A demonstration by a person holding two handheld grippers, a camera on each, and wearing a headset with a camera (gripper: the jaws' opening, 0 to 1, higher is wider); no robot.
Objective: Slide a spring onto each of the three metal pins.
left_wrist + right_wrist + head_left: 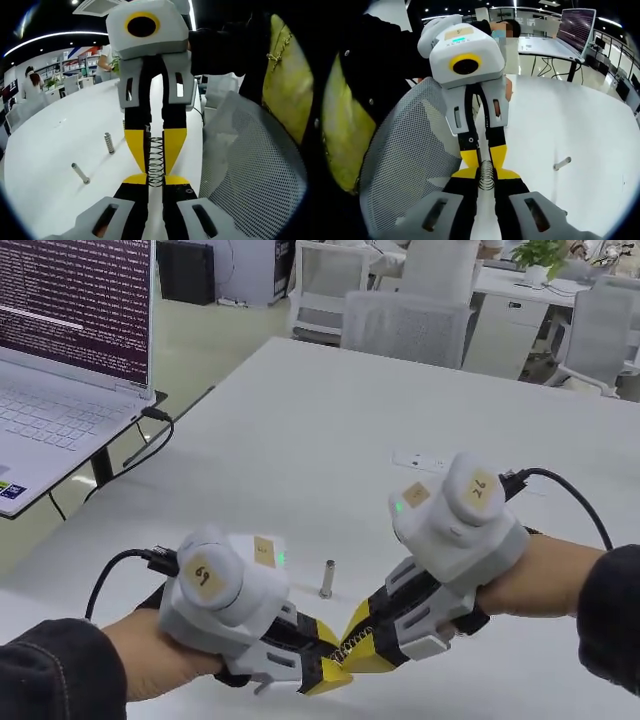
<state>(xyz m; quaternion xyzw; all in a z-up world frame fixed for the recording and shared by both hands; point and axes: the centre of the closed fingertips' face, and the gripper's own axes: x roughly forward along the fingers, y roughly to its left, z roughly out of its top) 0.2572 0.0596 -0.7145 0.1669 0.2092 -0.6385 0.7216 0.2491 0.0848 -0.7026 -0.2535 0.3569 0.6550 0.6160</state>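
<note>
Two hand-held grippers meet tip to tip low over the table [300, 440], and one spring [156, 160] is shared between them. The left hand-held gripper [156, 180] has its jaws drawn in on one end of the spring. The right hand-held gripper [486, 175] has its jaws drawn in along the rest of it. We judge both to be gripping it, as in a handover or re-grip. The spring's long axis runs along the line from one gripper to the other, nearly level with the table.

Just beyond the spring, on the side away from the person, a bare pin [327, 578] stands upright on the table. Its axis is roughly square to the spring's. We therefore judge that the spring must be turned end-down before it can be brought over the pin's top. The pin stands opposite the meeting tips, and neither gripper is plainly the nearer.

Farther beyond the spring, in the left gripper view, a second pin [109, 143] carries coils and appears already fitted. Far beyond the spring, a laptop [60, 390] stands open.
</note>
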